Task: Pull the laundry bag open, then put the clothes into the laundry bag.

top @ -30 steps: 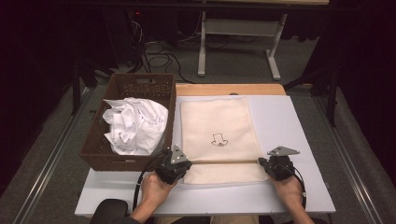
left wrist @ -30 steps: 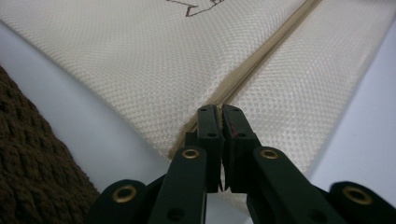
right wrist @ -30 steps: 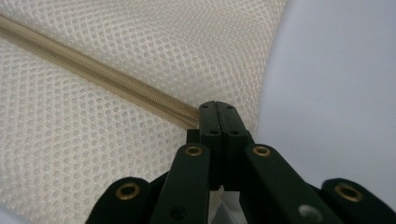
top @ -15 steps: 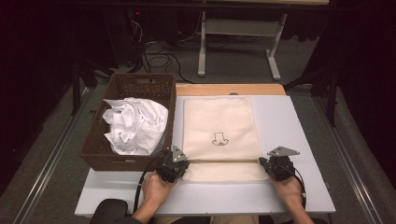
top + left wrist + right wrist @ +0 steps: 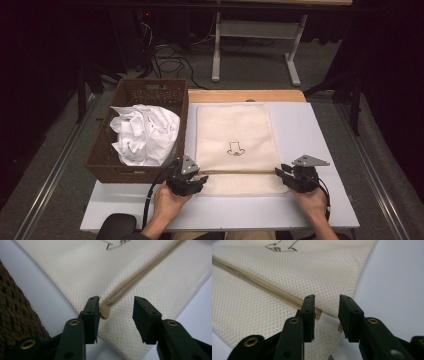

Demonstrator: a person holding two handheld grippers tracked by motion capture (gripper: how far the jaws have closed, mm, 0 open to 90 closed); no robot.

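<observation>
Mesh laundry bag (image 5: 235,135): flat, table centre, zipper (image 5: 140,275) closed. Left gripper (image 5: 116,315) and right gripper (image 5: 326,315): jaws just opened, half-wide, at zipper ends, nothing pinched. Judged released; zipping likely complete.

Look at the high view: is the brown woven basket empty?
No, the brown woven basket holds a crumpled white cloth.

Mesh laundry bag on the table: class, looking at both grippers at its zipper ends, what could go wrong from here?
1. The left gripper has just opened; the zipper pull lies loose against one jaw and could snag as the hand withdraws.
2. The right gripper has also just opened, so the mesh laundry bag is unheld and may slide or bunch.
3. The basket stands close beside the left hand; a sideways move might bump it.
</observation>
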